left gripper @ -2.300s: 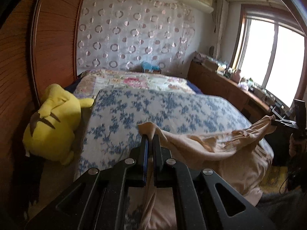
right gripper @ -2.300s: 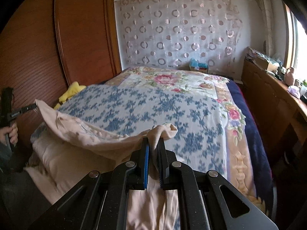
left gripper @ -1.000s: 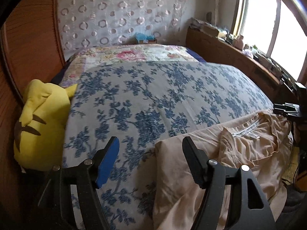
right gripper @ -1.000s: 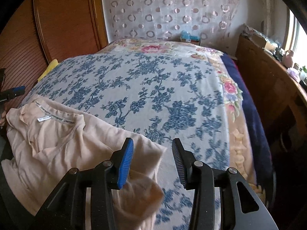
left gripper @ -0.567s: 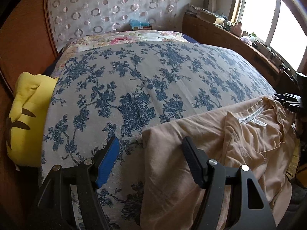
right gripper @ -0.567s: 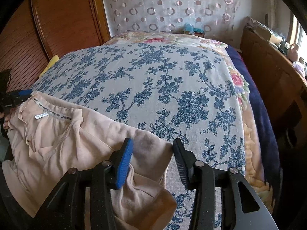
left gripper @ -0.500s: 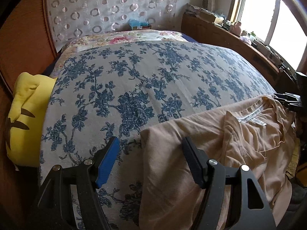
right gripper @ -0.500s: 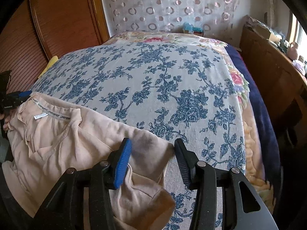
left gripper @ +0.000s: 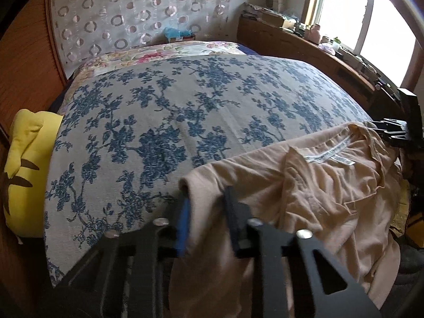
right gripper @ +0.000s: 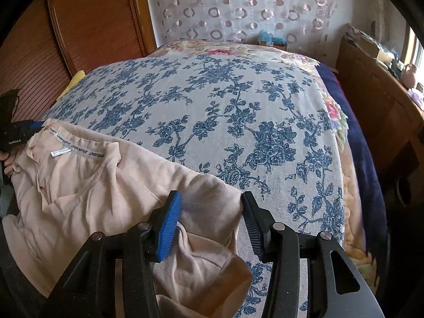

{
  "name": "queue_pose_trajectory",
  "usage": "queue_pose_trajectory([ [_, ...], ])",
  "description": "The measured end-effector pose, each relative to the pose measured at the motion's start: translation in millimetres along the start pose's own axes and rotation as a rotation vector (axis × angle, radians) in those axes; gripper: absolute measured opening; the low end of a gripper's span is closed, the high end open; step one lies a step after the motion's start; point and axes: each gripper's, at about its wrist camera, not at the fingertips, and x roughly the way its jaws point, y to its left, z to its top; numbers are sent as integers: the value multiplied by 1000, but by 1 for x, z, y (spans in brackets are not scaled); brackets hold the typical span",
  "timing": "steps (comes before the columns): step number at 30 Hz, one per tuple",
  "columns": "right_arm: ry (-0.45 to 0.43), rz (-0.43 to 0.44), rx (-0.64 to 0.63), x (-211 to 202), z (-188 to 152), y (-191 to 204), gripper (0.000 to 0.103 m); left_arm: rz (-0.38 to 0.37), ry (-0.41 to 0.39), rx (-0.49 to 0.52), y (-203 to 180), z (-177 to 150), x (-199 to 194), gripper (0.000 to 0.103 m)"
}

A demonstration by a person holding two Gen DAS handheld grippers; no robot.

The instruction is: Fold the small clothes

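Bed [left gripper: 185,100] fills both views, blue-flowered cover across it, floral quilt at the head near the circle-patterned curtain [right gripper: 238,8] at upper centre. Wooden wardrobe doors [right gripper: 92,18] upper left of the right wrist view.

Peach shirt [left gripper: 318,190] lies spread at the near edge of the bed, lower right in the left wrist view, lower left in the right wrist view [right gripper: 87,185]; neck label faces up, lower hem runs out of frame.

Yellow plush toy [left gripper: 23,169] at left edge, partly cut off.

Left gripper [left gripper: 206,212] points steeply down at the shirt's left shoulder corner. Its jaws have just been closing, cloth bunched between them; motion blur, so actual pad contact is hard to make out.

Right gripper [right gripper: 212,220] points down likewise, jaws spread about halfway, straddling the other shoulder, sleeve cloth between the pads without being pinched.

Part of a hand [right gripper: 6,163] shows at the left edge of the right wrist view, mostly hidden.
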Motion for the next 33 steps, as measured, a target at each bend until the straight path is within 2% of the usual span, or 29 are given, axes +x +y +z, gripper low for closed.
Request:
queue_pose_trajectory([
  [2, -3, 10, -6, -1, -1, 0, 43, 22, -31, -12, 0, -1, -6, 8],
  [3, -3, 18, -9, -1, -1, 1, 36, 43, -68, -32, 0, -2, -13, 8],
  [4, -4, 41, -10, -2, -2, 1, 19, 43, -90, -44, 0, -2, -18, 7],
  [5, -9, 80, 2, -5, -3, 0, 12, 25, -130, -61, -1, -3, -30, 7],
  [6, -33, 111, 17, -9, -5, 0, 11, 20, -166, -74, -2, -3, -40, 7],
  [9, -82, 99, 12, -29, -6, 6, 10, -5, -241, -88, -10, -3, -69, 7],
  [13, -178, 111, -3, -71, -1, 16, 10, 21, -336, -86, -19, 5, -104, 7],
  [15, -224, 110, -22, -93, 2, 20, 10, 9, -405, -90, -23, 12, -123, 7],
  [23, -355, 77, -60, -166, 8, 31, 10, -13, -543, -47, -35, 38, -173, 7],
  [25, -396, 91, -55, -181, 6, 32, 10, -15, -577, -53, -37, 42, -185, 7],
  [33, -502, 59, -93, -225, -2, 43, 10, 16, -709, -12, -48, 63, -243, 7],
])
